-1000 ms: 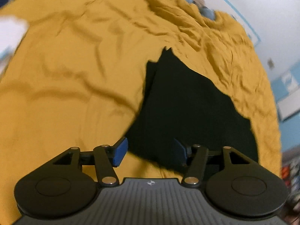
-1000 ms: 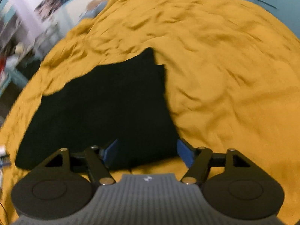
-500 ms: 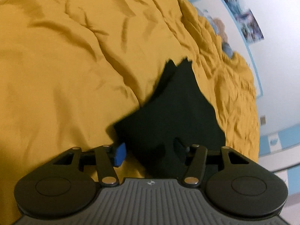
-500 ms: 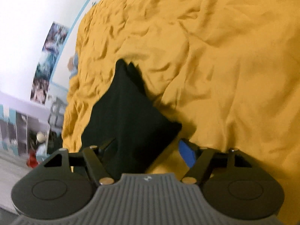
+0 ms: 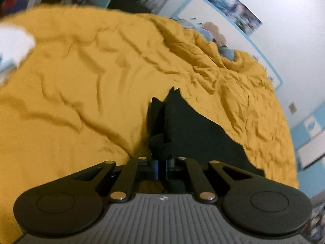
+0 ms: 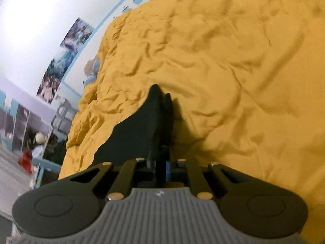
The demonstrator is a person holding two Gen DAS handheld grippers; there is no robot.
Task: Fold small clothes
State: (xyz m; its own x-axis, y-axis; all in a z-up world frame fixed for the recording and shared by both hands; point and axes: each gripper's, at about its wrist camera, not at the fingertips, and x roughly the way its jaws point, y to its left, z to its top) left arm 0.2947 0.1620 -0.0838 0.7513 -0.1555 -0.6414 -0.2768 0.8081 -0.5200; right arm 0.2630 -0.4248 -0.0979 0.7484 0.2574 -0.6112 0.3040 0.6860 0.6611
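— While both claws are pressed together, what are they gripping?

— Each is clamped on the black garment (image 5: 189,130). The left claw (image 5: 161,167) has its blue-padded fingers closed on a bunched near edge of the cloth, and the right claw (image 6: 162,167) pinches another near edge of the same piece (image 6: 140,134).

— Where does the garment lie?

— On a bed covered by a wrinkled mustard-yellow blanket (image 5: 85,93). From each claw the dark fabric runs away to a pointed far corner, with a second layer showing beside the fold.

— Anything else around it?

— A blurred white object (image 5: 12,46) sits at the blanket's left edge in the left wrist view. A stuffed toy (image 6: 92,69) rests by the wall with posters (image 6: 67,50).
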